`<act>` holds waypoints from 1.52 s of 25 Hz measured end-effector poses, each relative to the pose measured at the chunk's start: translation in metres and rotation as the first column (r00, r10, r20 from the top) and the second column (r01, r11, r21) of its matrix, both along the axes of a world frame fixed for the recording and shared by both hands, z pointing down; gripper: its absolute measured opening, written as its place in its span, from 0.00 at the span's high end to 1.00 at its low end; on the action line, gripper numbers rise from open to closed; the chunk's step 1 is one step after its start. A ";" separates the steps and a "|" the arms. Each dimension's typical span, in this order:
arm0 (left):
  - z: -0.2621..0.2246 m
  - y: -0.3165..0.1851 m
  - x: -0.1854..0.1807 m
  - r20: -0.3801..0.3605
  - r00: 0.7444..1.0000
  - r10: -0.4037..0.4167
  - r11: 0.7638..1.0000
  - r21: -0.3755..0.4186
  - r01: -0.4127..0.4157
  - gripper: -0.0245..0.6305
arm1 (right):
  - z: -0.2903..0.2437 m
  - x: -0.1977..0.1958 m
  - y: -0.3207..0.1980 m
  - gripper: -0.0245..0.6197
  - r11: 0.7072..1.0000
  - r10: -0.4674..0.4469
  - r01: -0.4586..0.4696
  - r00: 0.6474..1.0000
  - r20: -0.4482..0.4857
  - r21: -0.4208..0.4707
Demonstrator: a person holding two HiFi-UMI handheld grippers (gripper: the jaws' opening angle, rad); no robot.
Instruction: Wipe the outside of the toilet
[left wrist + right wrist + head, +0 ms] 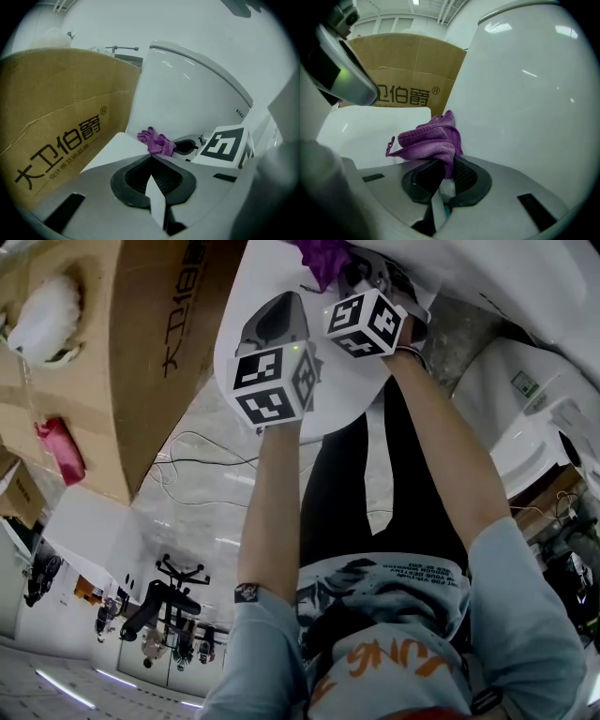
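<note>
The white toilet's tank (525, 93) rises at the right of the right gripper view, with the closed lid (379, 124) below it at the left. My right gripper (443, 171) is shut on a crumpled purple cloth (429, 140), which lies against the foot of the tank where it meets the lid. In the head view the cloth (323, 257) and right gripper (361, 273) are at the top, over the lid (281, 423). My left gripper (279, 307) hovers just left of it, above the lid. Its jaws (152, 161) are shut on nothing, and the cloth (157, 142) lies just ahead.
A big brown cardboard box (122, 343) with printed characters stands right against the toilet's left side. More white toilets (525, 399) stand at the right. Thin cables (197, 465) trail over the shiny floor, and an office chair (169, 592) stands further off.
</note>
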State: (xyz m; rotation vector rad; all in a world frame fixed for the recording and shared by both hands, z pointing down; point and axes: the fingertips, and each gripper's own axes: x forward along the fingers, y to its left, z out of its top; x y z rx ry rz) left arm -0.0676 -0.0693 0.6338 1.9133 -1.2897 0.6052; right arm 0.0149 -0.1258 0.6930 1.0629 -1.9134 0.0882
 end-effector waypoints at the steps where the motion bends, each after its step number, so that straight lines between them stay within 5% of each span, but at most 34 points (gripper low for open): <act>1: 0.000 0.001 0.002 0.002 1.000 0.005 1.000 -0.002 -0.005 0.93 | 0.000 0.003 0.002 0.89 1.000 0.004 -0.004 1.000 0.000 0.000; 25: -0.007 0.031 0.066 0.002 0.989 0.148 0.989 -0.006 -0.148 0.93 | 0.003 0.102 0.064 0.89 0.992 0.115 -0.118 0.992 -0.049 -0.044; 38: -0.014 0.048 0.112 -0.013 0.973 0.230 0.973 0.003 -0.230 0.93 | 0.009 0.161 0.104 0.89 0.946 0.287 -0.282 0.958 0.008 -0.162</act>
